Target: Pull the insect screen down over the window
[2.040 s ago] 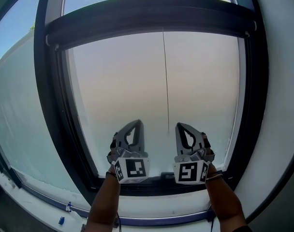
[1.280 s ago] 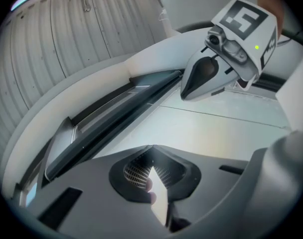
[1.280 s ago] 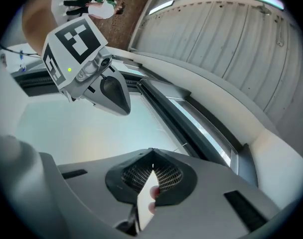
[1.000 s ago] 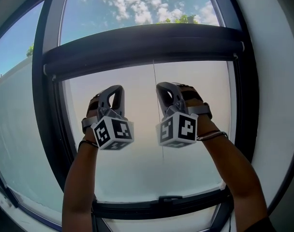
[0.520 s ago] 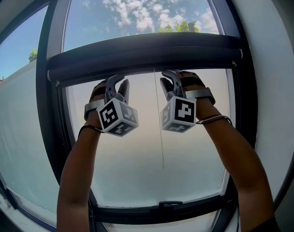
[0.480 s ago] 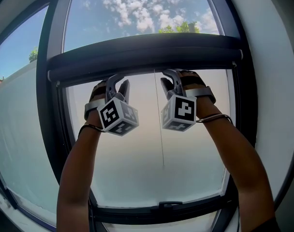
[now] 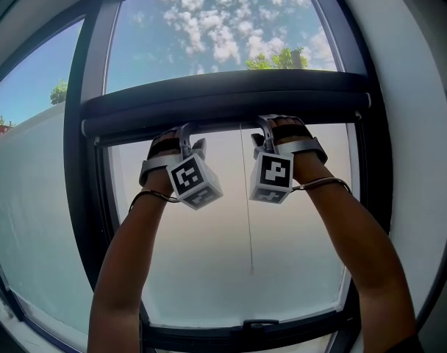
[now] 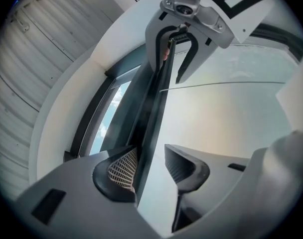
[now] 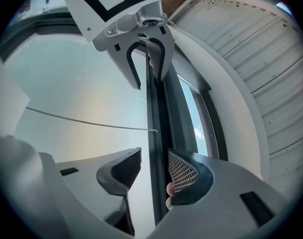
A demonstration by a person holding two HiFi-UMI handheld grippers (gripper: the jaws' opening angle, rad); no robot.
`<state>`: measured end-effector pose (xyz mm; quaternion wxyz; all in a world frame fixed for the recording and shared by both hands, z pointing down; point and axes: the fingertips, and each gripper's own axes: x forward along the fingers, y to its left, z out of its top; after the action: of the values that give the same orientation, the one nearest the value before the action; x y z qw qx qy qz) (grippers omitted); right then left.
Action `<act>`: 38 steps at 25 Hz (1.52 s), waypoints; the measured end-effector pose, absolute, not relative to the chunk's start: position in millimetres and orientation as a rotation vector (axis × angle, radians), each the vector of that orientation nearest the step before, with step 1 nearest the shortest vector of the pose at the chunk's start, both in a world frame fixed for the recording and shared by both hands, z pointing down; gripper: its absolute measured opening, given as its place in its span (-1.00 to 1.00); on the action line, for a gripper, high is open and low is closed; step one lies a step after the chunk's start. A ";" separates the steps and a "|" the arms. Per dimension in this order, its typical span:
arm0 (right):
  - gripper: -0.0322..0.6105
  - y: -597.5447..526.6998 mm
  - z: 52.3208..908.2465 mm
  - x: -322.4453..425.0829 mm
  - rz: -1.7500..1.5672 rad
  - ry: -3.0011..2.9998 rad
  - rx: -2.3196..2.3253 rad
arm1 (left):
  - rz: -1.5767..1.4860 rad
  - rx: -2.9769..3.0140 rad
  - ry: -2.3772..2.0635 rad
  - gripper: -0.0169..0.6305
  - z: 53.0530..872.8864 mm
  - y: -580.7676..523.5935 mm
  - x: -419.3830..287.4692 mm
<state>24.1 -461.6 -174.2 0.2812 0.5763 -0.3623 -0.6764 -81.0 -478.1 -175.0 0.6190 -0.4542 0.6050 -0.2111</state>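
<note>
I have both grippers up at the pull bar of the insect screen, the dark rail that runs from the left edge to the right edge of the window frame, roughly a third of the way down from its top edge. Sky shows above it, a pale surface below.

The left gripper sits left of centre on the bar. In its own view the left gripper straddles the rail's edge: one pad lies against the dark metal and the other stands off it with pale background showing in the gap, so the jaws are apart, not clamped.

The right gripper is just beside it, right of centre. Its view shows the same (mirrored): the right gripper has the bar between spread jaws, one pad close to it, the other clear.

A thin cord hangs from the bar between the two grippers, towards the bottom edge.
</note>
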 end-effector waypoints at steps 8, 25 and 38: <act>-0.41 -479.7 -183.8 39.5 -1.733 -0.920 1.540 | -0.560 -0.978 1.433 -0.46 -183.2 -488.2 -80.5; -0.41 -488.8 -175.9 45.8 -1.555 -0.908 1.421 | -0.746 -1.067 1.413 -0.41 -176.2 -494.1 -79.9; -0.41 -483.0 -151.8 46.7 -1.507 -1.014 1.348 | -0.797 -1.276 1.356 -0.42 -150.3 -490.2 -76.1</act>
<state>46.7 -483.0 -151.8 0.4259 0.5392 -0.4055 -0.6028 -76.1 -490.2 -150.3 0.5294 -0.5346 0.5680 -0.3337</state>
